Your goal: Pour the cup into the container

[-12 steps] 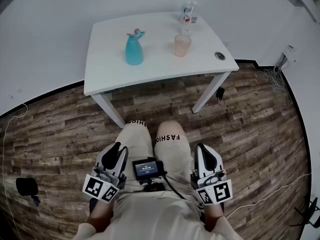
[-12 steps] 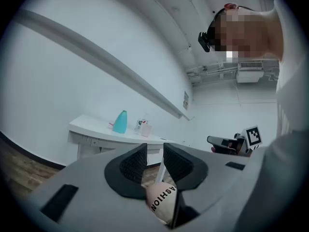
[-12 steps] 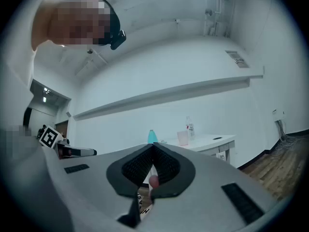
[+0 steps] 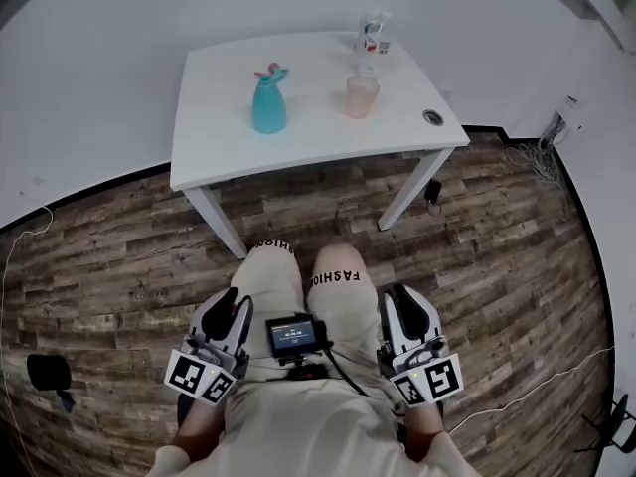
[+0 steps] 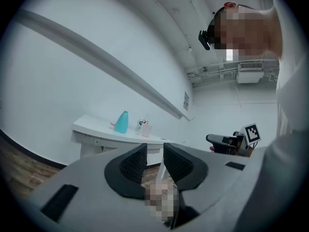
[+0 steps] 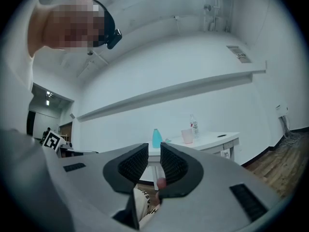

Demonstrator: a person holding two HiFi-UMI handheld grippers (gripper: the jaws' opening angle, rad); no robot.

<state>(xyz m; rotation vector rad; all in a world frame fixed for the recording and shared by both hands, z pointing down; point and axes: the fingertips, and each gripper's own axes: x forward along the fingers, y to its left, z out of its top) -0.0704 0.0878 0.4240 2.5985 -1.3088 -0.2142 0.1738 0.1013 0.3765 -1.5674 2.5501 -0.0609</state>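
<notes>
A pink translucent cup (image 4: 362,95) stands upright on the white table (image 4: 229,147), right of a teal container with a pink top (image 4: 268,100). Both show small and far off in the left gripper view, cup (image 5: 146,129) and container (image 5: 121,122), and in the right gripper view, cup (image 6: 187,136) and container (image 6: 157,138). My left gripper (image 4: 231,308) rests low over the person's lap, well short of the table, its jaws slightly apart and holding nothing (image 5: 154,151). My right gripper (image 4: 400,302) lies beside the other thigh, jaws nearly together and empty (image 6: 153,153).
A clear plastic bottle (image 4: 373,33) stands behind the cup near the table's far edge. A round cable hole (image 4: 433,117) sits at the table's right corner. Wood-pattern floor (image 4: 497,256) lies between the person's knees and the table. A small device (image 4: 293,335) hangs at the waist.
The head camera has shifted a little, so the table sits slightly differently in view. Both grippers stay by the lap, the right one marginally nearer the thigh.
</notes>
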